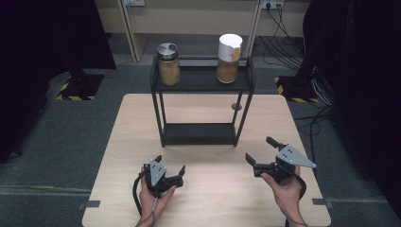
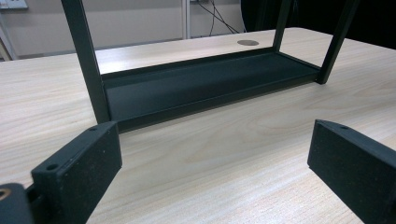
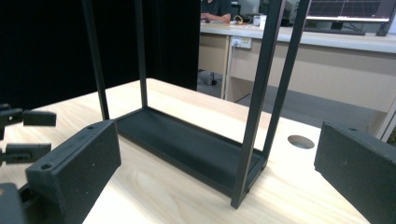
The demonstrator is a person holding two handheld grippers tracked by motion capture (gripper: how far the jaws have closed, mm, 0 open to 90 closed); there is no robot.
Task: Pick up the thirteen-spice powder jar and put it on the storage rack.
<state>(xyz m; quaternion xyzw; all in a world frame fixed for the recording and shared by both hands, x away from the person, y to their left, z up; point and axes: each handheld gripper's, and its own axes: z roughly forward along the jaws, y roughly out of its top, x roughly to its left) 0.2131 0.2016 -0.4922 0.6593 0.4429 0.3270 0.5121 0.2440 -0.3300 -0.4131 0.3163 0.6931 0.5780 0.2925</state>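
Two grippers are parked low on the wooden table (image 1: 208, 189), both with jaws spread wide and nothing between them, so the step in hand looks like the reach up to the jars. Going left to right: the left gripper (image 1: 170, 166) sits just in front of the black two-tier rack (image 1: 161, 113), and its own view looks straight into the bare bottom shelf (image 2: 201, 88). Up on the top shelf, the glass spice jar with the metal lid (image 1: 168, 64) stands at the left end, upright, well apart from the white-capped jar (image 1: 229, 57) at the right end. The right gripper (image 1: 264, 150) is angled in toward the rack's right front leg (image 3: 254, 116). If I were doing this, I'd lift each hand well clear of the top rail before moving in, come at the jar body from the front rather than the lid, and keep the jaws level so the glass doesn't tip backward off the shelf.
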